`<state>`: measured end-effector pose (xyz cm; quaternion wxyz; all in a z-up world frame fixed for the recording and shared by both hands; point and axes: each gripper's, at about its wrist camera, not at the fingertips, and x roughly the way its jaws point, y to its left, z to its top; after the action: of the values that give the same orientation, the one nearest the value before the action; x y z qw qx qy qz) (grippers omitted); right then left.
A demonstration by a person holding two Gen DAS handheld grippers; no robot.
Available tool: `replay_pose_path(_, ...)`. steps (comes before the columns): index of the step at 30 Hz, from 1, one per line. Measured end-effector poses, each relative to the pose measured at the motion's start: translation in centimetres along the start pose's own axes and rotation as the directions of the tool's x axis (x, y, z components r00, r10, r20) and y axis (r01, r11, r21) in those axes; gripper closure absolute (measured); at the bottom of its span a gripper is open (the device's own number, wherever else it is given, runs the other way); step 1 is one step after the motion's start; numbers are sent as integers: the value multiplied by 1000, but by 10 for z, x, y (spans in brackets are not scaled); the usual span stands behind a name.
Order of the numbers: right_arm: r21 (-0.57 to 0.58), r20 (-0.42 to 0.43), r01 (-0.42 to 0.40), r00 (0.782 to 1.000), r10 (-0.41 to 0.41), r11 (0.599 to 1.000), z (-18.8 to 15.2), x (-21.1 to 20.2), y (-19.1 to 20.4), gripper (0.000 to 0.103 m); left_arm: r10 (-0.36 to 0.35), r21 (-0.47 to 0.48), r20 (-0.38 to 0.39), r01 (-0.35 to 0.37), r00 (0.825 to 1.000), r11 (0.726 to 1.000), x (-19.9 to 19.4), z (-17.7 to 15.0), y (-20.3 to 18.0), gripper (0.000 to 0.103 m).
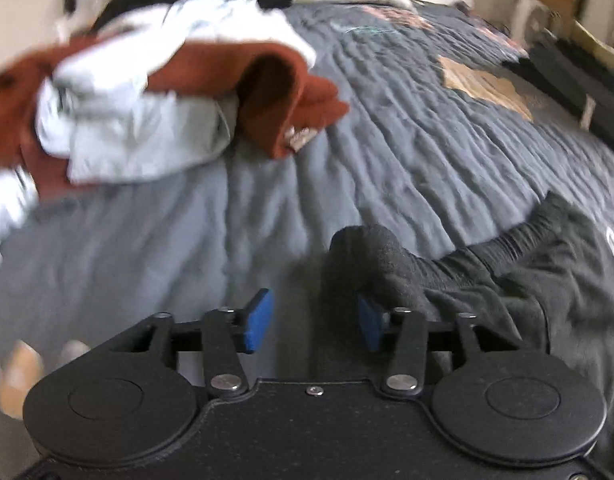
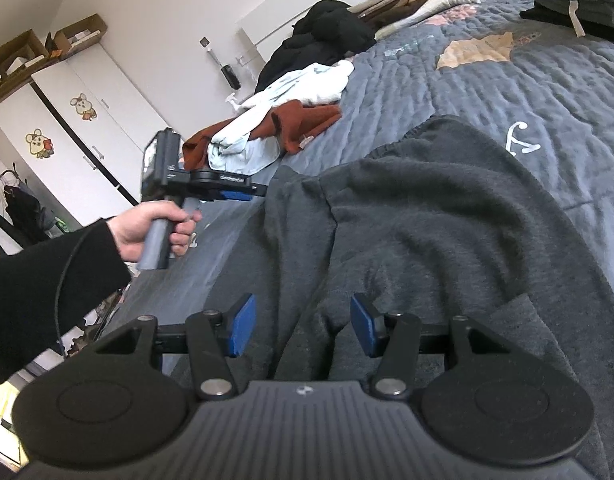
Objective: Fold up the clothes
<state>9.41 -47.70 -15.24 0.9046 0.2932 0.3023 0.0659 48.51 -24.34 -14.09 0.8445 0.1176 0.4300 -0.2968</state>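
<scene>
Now folding a dark sweatshirt [image 2: 427,208] on the grey quilt [image 2: 507,80].
My left gripper [image 1: 315,320] and right gripper [image 2: 303,324] stand apart, empty, over it; cardboard boxes [image 2: 23,56] holding oddments top the white wardrobe [image 2: 67,128].

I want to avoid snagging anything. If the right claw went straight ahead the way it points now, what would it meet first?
Probably the dark grey sweatshirt: it lies spread on the bed directly ahead of the right claw, already between its open fingers. Depth is unclear, but nothing else shows in that line.
</scene>
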Motion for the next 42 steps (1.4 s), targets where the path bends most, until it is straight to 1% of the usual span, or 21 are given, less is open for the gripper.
replay_pose_path(2,2,-5,8,1000,-8,1000,0,1,-2,52,14,14,-13,-14,1000,1000,11,-3,-3,44)
replay_pose_path(4,4,-8,16,1000,-16,1000,-1,2,-4,52,29,30,-23,-28,999,999,19,-6,-6,51)
replay_pose_path(7,12,-4,16,1000,-15,1000,0,1,-5,52,60,59,-15,-59,998,997,8,-2,-7,51)
replay_pose_path(9,18,5,9,1000,-9,1000,1,-1,-6,52,85,84,10,-86,996,993,-6,5,-9,51)
replay_pose_path(10,23,10,5,1000,-5,1000,2,-3,-6,52,84,94,26,-86,996,992,-15,10,-12,51)
replay_pose_path(13,38,29,-2,1000,1,999,6,-8,-7,52,16,168,72,-28,997,985,-40,26,-39,51)
replay_pose_path(16,52,55,1,998,-4,999,12,-15,-8,52,-86,280,88,59,992,958,-47,39,-92,51)
replay_pose_path(19,71,96,-4,995,-3,997,20,-27,-13,52,-179,367,61,145,982,919,-38,46,-144,51)
replay_pose_path(21,79,116,-3,993,-6,997,24,-32,-16,52,-207,401,35,176,978,899,-21,49,-175,51)
replay_pose_path(23,89,130,0,991,-12,996,27,-36,-21,52,-214,420,10,190,977,887,-1,52,-199,51)
replay_pose_path(26,108,139,2,990,-17,994,29,-39,-28,52,-206,426,-30,199,978,883,32,57,-224,51)
replay_pose_path(30,123,141,9,990,-26,992,30,-40,-36,52,-183,427,-74,197,980,882,68,59,-238,51)
replay_pose_path(32,128,133,7,991,-25,992,30,-38,-38,52,-188,417,-97,211,977,884,77,58,-237,52)
replay_pose_path(33,129,127,9,992,-25,992,29,-37,-39,52,-193,411,-109,221,975,884,82,57,-235,57)
replay_pose_path(34,126,125,8,992,-24,992,29,-36,-39,52,-199,410,-117,230,973,883,84,56,-235,66)
replay_pose_path(35,123,122,7,992,-23,992,29,-35,-39,52,-206,413,-120,237,971,879,83,54,-235,67)
replay_pose_path(37,121,121,-1,992,-14,993,28,-37,-39,52,-215,435,-106,240,971,868,78,54,-240,84)
replay_pose_path(39,129,122,-12,992,-4,992,27,-37,-39,52,-225,450,-60,228,972,864,68,59,-246,88)
replay_pose_path(42,136,123,-18,992,1,991,27,-37,-38,52,-251,422,28,216,968,881,54,77,-251,89)
